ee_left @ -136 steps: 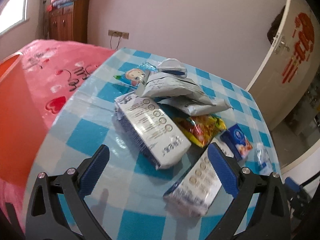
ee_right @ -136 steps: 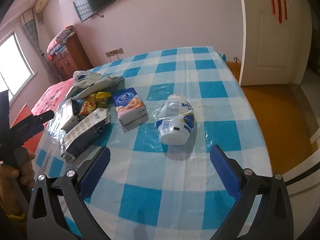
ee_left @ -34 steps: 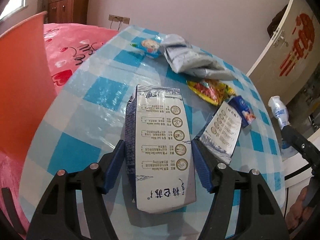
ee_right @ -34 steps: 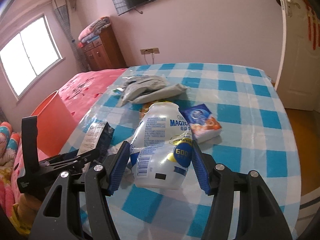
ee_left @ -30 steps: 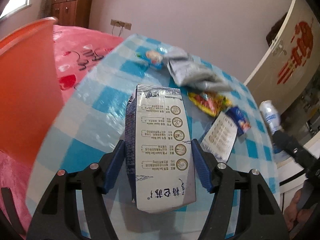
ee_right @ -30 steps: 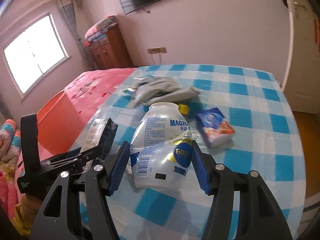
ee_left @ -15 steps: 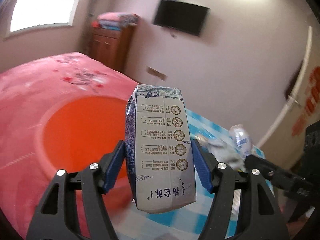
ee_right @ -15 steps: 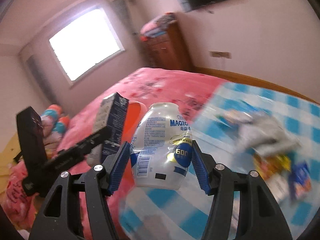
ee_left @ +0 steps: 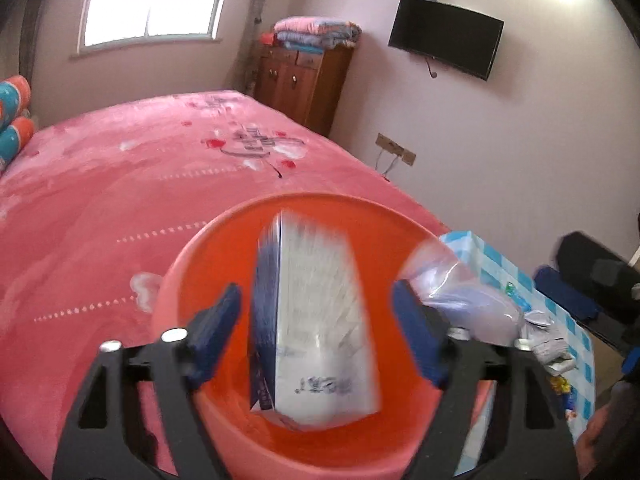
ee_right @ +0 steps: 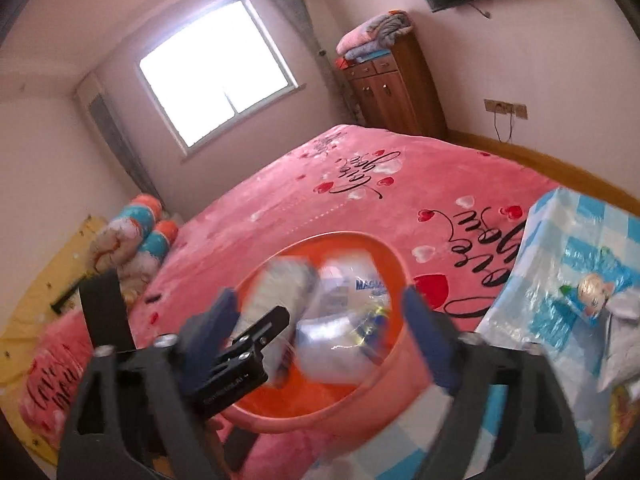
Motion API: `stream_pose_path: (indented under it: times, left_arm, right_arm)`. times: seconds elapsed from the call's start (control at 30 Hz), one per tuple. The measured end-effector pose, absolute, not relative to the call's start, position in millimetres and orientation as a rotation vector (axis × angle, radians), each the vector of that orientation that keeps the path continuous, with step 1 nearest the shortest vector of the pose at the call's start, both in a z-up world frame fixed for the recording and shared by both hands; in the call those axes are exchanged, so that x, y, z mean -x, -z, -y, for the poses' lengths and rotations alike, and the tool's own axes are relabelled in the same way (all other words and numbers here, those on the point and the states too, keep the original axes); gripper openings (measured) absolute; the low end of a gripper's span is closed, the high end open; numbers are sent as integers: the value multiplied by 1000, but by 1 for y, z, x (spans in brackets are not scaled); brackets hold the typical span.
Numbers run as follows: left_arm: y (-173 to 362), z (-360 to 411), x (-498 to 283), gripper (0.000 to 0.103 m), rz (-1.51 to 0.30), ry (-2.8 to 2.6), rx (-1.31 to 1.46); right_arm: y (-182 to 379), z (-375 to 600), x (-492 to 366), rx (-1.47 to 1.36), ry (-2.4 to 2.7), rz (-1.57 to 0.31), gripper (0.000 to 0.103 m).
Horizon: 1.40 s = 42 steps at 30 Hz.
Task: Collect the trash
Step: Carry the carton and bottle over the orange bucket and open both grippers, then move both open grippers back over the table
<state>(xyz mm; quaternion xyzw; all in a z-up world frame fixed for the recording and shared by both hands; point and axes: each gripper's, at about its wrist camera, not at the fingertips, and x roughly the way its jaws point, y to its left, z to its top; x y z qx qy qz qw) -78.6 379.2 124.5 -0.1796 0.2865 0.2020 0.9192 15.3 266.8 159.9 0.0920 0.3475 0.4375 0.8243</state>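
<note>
An orange bucket (ee_left: 188, 264) stands beside the pink bed and also shows in the right wrist view (ee_right: 392, 264). My left gripper (ee_left: 316, 320) is open above it. The blue and white milk carton (ee_left: 316, 328) is blurred, falling free between its jaws into the bucket. My right gripper (ee_right: 316, 316) is open over the same bucket. The white plastic bottle (ee_right: 344, 320) is blurred, dropping free into the bucket next to the carton (ee_right: 276, 292). The bottle also shows in the left wrist view (ee_left: 460, 296).
The pink bed (ee_left: 120, 184) lies behind and left of the bucket. The blue checked table (ee_right: 580, 264) is at the right, with wrappers (ee_left: 548, 344) on it. A wooden cabinet (ee_left: 304, 84) stands at the far wall.
Both grippers have opened over the bucket. The carton has left the left jaws and the bottle has left the right jaws; both are dropping into the bucket.
</note>
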Motion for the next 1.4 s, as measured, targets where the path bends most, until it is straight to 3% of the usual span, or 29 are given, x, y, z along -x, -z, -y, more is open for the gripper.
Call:
stream_pose_path:
  times: [0.53, 0.63, 0.97, 1.4]
  left_arm:
    - [-139, -339, 121, 90, -375, -359, 253]
    - [-139, -327, 129, 90, -338, -312, 250]
    - [-131, -282, 145, 90, -366, -197, 236]
    - [-110, -244, 155, 90, -472, -123, 216]
  right_arm:
    - [-120, -157, 20, -291, -675, -664, 92]
    - [-111, -143, 32, -290, -649, -633, 96]
    - [-98, -101, 69, -244, -565, -516, 98]
    - [-82, -70, 98, -247, -511, -519, 98]
